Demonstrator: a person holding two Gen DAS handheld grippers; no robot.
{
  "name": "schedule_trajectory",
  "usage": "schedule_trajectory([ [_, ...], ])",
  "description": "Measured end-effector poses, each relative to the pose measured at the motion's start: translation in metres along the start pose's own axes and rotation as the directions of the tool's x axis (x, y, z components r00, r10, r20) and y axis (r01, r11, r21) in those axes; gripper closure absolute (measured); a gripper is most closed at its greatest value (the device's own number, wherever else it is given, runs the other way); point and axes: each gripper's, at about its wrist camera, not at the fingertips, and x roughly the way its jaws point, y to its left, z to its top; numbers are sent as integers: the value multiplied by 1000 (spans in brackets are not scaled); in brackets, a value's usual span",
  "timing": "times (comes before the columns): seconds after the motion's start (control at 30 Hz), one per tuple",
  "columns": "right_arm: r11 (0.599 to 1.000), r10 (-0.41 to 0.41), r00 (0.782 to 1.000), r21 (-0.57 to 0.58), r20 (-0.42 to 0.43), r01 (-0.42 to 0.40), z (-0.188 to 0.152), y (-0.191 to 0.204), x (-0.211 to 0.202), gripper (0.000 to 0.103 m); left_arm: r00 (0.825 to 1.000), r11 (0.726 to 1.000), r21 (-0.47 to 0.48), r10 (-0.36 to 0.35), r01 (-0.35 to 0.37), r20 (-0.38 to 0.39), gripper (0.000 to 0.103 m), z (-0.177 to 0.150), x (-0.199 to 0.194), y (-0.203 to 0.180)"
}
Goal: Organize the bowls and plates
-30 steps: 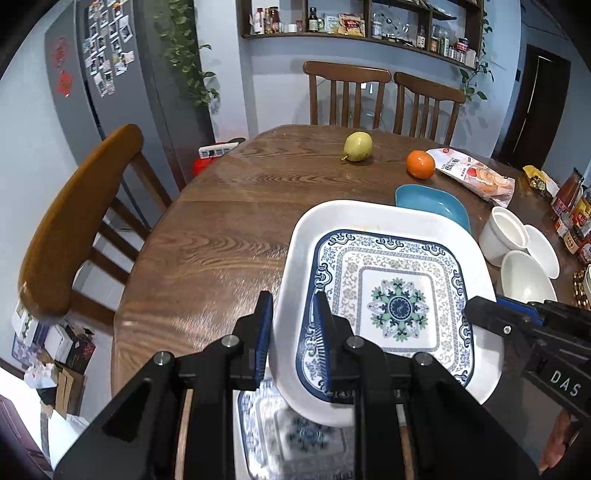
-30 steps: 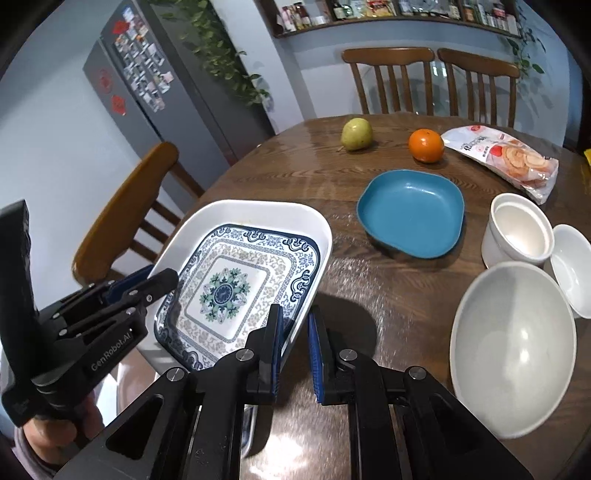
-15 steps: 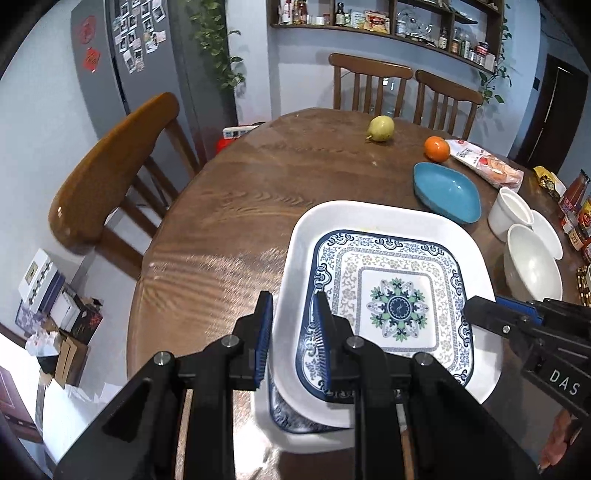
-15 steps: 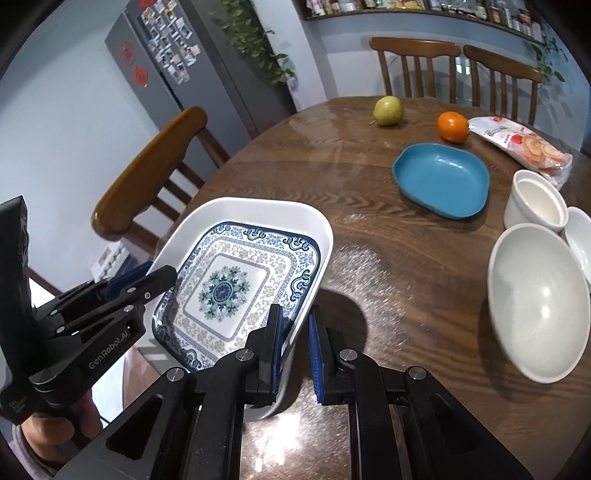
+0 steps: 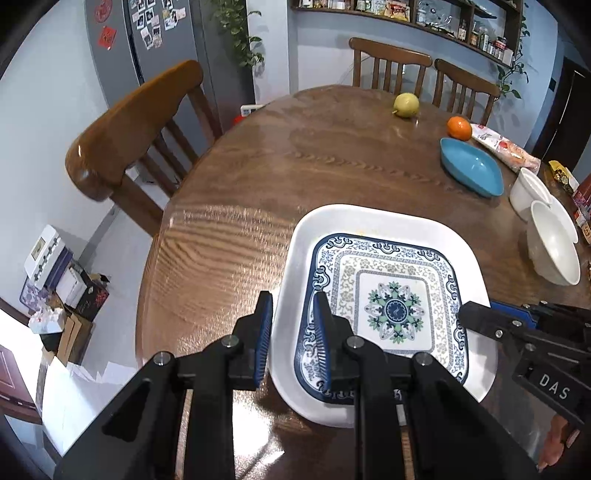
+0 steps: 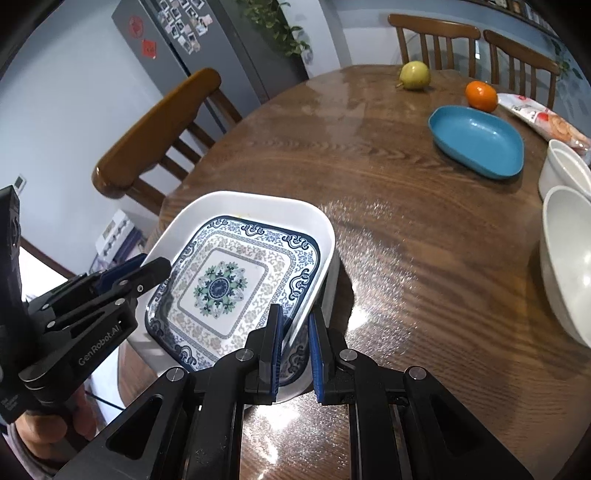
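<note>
Both claws carry the patterned plate [image 5: 388,306] above the tabletop [image 5: 280,177]. Left claw [image 5: 293,339] clamped on its left rim, right claw [image 6: 295,345] on the right rim. A second plate [image 6: 295,360] seems to sit beneath. Step: stacking. Next, likely: lower level, seat squarely, then part both claws together.

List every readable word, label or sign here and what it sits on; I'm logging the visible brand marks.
"DAS" on the right gripper, seen from the left wrist.
"GenRobot.AI" on the left gripper, seen from the right wrist.
Red signs on the fridge: not legible.
Snack bag, shelf jars, fridge photos: print too small to read.
</note>
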Motion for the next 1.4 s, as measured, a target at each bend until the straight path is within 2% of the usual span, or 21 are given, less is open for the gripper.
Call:
schedule_trajectory([
  [0.3, 999, -41, 998, 0, -40, 41, -3, 3, 19, 87, 998, 1000, 12, -16, 17, -58, 83, -14, 11, -2],
  [0.47, 998, -57, 998, 11, -38, 58, 1, 1, 21, 87, 999, 999, 40, -7, 9, -54, 83, -13, 17, -6],
  [0.67, 997, -81, 996, 15, -21, 81, 10, -5, 23, 87, 999, 998, 58, -1, 4, -47, 83, -4, 26, -10],
  [0.8, 993, -110, 994, 32, 8, 110, 21, -15, 22, 87, 997, 998, 61, -31, 35, -74, 81, 3, 41, -17],
  [1.13, 989, -143, 989, 48, 39, 141, 36, -32, 26, 87, 998, 997, 69, -16, 20, -57, 82, 16, 51, -27],
  [1.33, 989, -145, 988, 42, 56, 143, 37, -32, 24, 87, 999, 998, 66, -11, 14, -51, 79, 20, 50, -28],
  [1.4, 989, -144, 987, 41, 73, 141, 39, -31, 20, 87, 999, 998, 62, -4, 6, -43, 75, 22, 47, -28],
])
